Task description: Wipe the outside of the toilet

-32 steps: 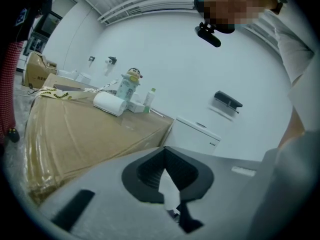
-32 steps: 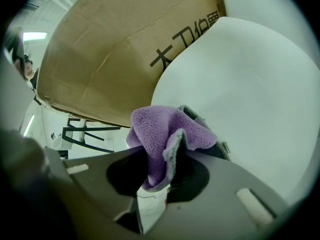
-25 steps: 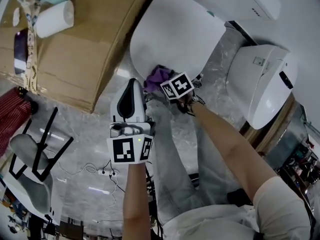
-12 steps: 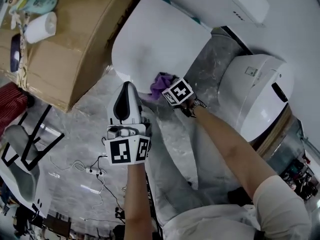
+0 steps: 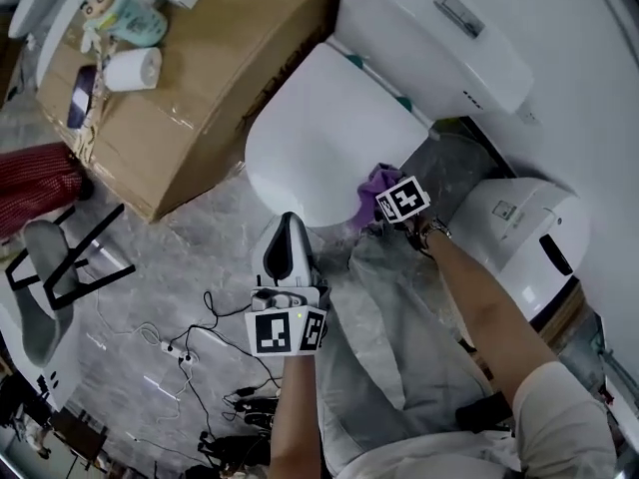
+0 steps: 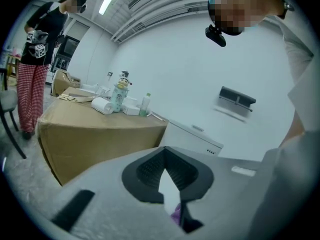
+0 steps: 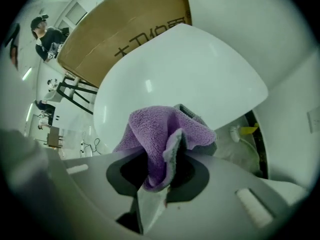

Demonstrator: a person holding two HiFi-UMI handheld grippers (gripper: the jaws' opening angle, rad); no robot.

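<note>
At the front edge of the toilet (image 5: 329, 118), the right gripper (image 5: 382, 196) clamps a purple cloth (image 7: 155, 134), the lid (image 7: 190, 69) straight ahead; the left gripper (image 5: 289, 226), jaws together and empty, hangs farther from the toilet.

The head view looks steeply down onto the toilet (image 5: 329, 138) and cardboard box (image 5: 190, 88). The left gripper view sits low, looking level past its jaws at that box (tank (image 6: 192, 136) beyond). The right gripper view hugs the lid (image 7: 190, 69), box behind.
</note>
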